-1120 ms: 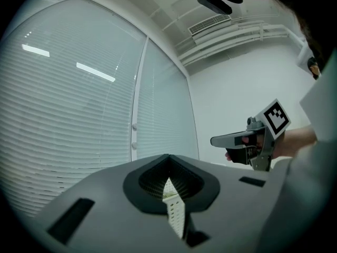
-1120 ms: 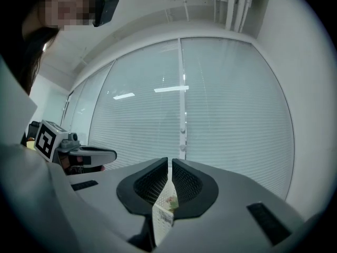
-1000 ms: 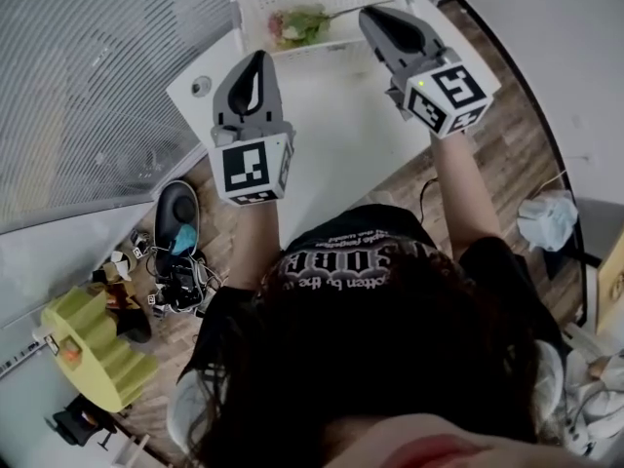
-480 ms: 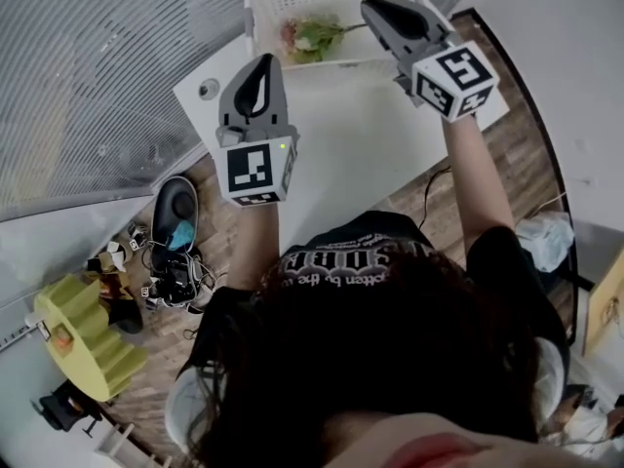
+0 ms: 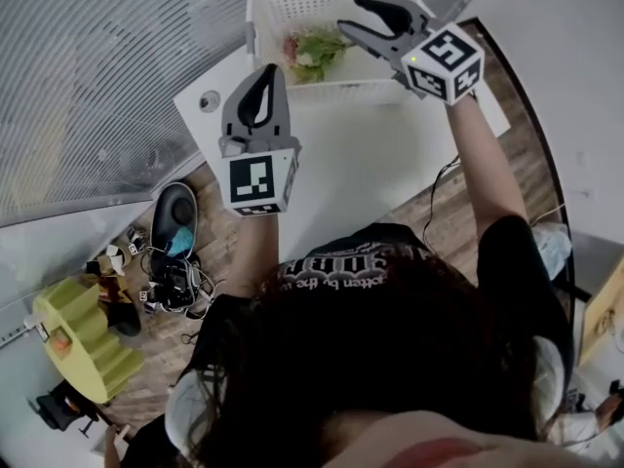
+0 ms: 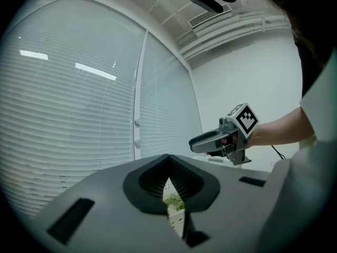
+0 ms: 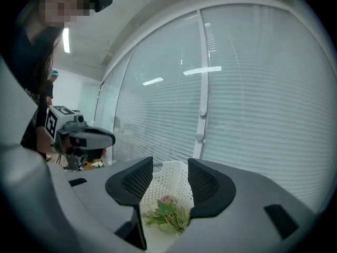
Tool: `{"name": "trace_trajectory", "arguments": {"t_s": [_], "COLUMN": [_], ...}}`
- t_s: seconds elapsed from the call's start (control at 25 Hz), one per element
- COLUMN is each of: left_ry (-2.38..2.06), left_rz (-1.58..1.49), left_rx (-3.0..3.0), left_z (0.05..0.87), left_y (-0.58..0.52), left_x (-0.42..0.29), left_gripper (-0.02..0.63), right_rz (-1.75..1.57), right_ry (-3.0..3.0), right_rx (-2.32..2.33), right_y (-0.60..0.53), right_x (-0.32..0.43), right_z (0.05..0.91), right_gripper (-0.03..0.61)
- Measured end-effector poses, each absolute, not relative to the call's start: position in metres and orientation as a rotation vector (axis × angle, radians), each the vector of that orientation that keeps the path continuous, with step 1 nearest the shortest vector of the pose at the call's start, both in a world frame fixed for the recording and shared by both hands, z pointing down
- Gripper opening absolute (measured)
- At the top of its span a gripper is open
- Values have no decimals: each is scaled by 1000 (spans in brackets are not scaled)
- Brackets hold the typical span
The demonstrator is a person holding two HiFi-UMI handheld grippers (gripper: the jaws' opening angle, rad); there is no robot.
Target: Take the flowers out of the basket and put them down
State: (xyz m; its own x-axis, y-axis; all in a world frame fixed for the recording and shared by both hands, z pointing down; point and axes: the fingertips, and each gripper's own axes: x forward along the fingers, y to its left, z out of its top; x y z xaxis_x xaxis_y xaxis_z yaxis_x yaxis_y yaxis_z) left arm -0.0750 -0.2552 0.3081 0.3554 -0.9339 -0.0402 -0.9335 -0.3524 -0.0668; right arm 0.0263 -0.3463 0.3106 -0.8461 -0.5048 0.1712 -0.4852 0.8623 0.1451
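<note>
The white table [image 5: 361, 154] carries the white basket [image 5: 283, 13] at its far end. The basket looks like light plastic, and nothing steadies it, so it may slide or tip if a stem snags in its mesh wall during the lift. The left gripper [image 5: 268, 74] hangs short of the basket with its jaws together on nothing, so it offers no brace. The right gripper [image 5: 351, 16] shows at the basket's near right corner in the head view; its jaws have just been opening and now stand well apart with nothing between them. The flowers [image 5: 314, 49] lie loose on the basket floor beyond its tips. A pinch on a leaf alone may let the bunch come apart, and a hard one may crush a bloom. The right gripper covers part of the stems in the head view, the number of flowers is unclear, and the left gripper view gives only a sliver of green past its own jaws
</note>
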Motion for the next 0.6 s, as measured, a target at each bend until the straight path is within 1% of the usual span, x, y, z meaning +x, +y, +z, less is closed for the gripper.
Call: {"name": "trace_trajectory", "arguments": {"t_s": [0.2, 0.4, 0.6], "left_ry": [1750, 1760, 1769], "left_rz": [-41, -56, -60], "left_rx": [-2524, -2519, -2529], "left_z": [313, 315, 320], "left_y": [-258, -262, -269], "left_x": [-75, -76, -75], "left_gripper": [3, 3, 3], "right_rz": [-151, -125, -31], "right_ry": [-2776, -2668, -2557], "right_rx": [573, 409, 370], "right_y": [-360, -377, -403], "right_x": [11, 2, 1], "right_z": [336, 375, 422], "right_gripper": [263, 290, 290]}}
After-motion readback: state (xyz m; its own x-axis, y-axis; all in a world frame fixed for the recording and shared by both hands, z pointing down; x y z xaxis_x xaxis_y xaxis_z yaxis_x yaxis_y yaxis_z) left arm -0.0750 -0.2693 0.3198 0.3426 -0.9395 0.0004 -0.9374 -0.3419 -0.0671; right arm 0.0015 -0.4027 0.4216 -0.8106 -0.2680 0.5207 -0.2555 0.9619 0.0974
